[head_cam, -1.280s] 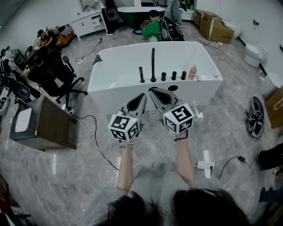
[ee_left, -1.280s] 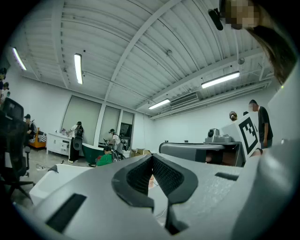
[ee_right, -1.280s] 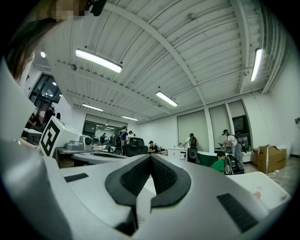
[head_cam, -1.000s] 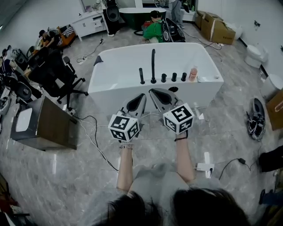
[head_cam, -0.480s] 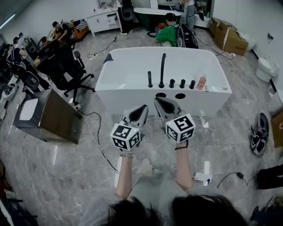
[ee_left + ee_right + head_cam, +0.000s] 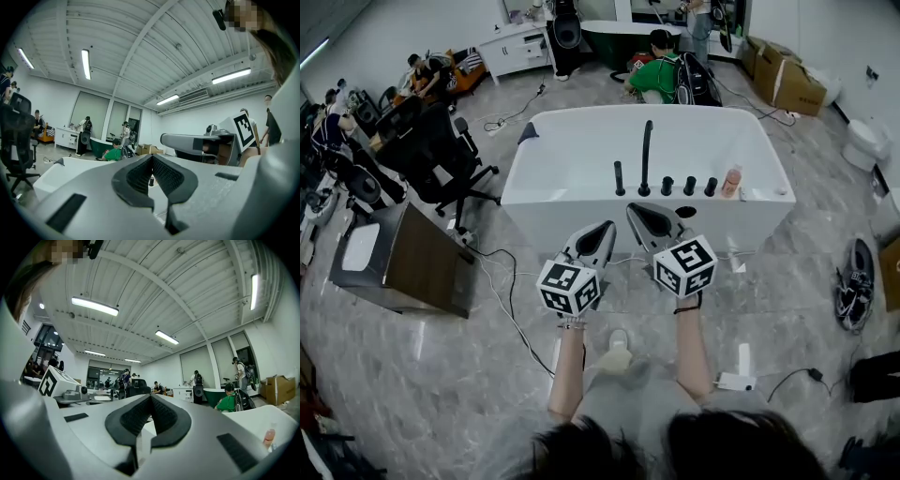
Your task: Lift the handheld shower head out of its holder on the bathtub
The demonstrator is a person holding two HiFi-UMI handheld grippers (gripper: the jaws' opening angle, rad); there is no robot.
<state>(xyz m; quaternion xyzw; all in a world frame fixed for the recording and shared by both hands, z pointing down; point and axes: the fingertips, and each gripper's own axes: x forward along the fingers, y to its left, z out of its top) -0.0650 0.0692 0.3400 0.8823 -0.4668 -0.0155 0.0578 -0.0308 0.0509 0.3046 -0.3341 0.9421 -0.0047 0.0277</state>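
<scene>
The white bathtub [image 6: 572, 169] stands ahead of me. On its near rim a short black handheld shower head [image 6: 619, 178] stands upright in its holder, left of the tall black spout [image 6: 647, 155] and three black knobs [image 6: 689, 186]. My left gripper [image 6: 602, 230] and right gripper [image 6: 636, 208] are held side by side just short of the tub's near wall, both shut and empty. In the left gripper view the left gripper [image 6: 152, 157] has its pads together, with the tub [image 6: 61, 164] beyond. The right gripper [image 6: 151, 397] looks the same in its own view.
An orange bottle [image 6: 731, 180] stands on the rim at the right. Office chairs [image 6: 431, 141] and a brown cabinet [image 6: 403, 262] are to the left, with cables [image 6: 502, 281] on the floor. A person in green [image 6: 661, 70] crouches behind the tub. A power strip [image 6: 741, 370] lies at the right.
The view has drawn closer to the bathtub, and both grippers have moved forward towards its near wall. Both stayed shut and empty.
</scene>
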